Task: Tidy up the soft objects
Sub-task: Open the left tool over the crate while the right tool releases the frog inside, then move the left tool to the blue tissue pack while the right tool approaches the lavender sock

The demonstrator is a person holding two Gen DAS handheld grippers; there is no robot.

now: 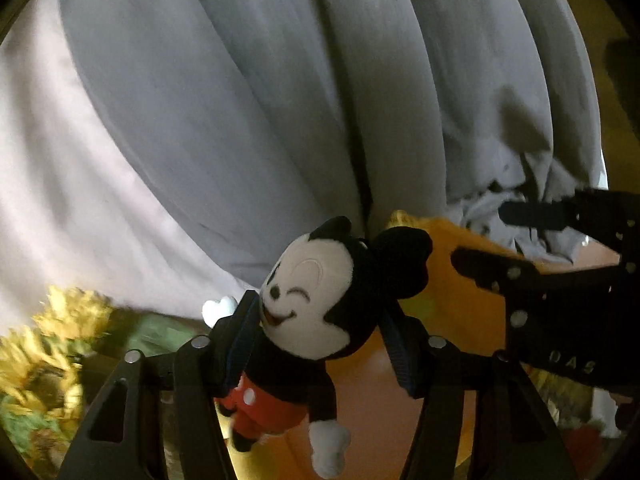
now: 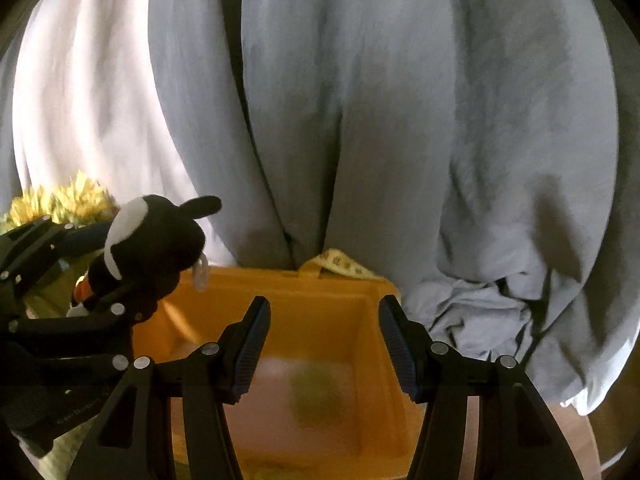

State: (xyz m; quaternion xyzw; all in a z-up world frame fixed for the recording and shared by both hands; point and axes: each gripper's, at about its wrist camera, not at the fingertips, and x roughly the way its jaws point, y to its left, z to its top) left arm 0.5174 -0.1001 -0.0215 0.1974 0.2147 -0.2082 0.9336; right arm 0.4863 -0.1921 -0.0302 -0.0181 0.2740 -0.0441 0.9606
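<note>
The yellow bin's (image 2: pixel 280 292) blurred greenish contents cannot be identified.

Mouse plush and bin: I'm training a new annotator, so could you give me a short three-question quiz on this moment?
1. True or false: the right gripper has a toy between its fingers.
2. Choose one: the mouse plush sits between the fingers of A) the left gripper, B) the right gripper, C) neither gripper.
3. Fill in: the open bin below the right gripper is ___ in colour.

Key: 1 false, as nothing is between its fingers. 2 A. 3 yellow-orange.
</note>
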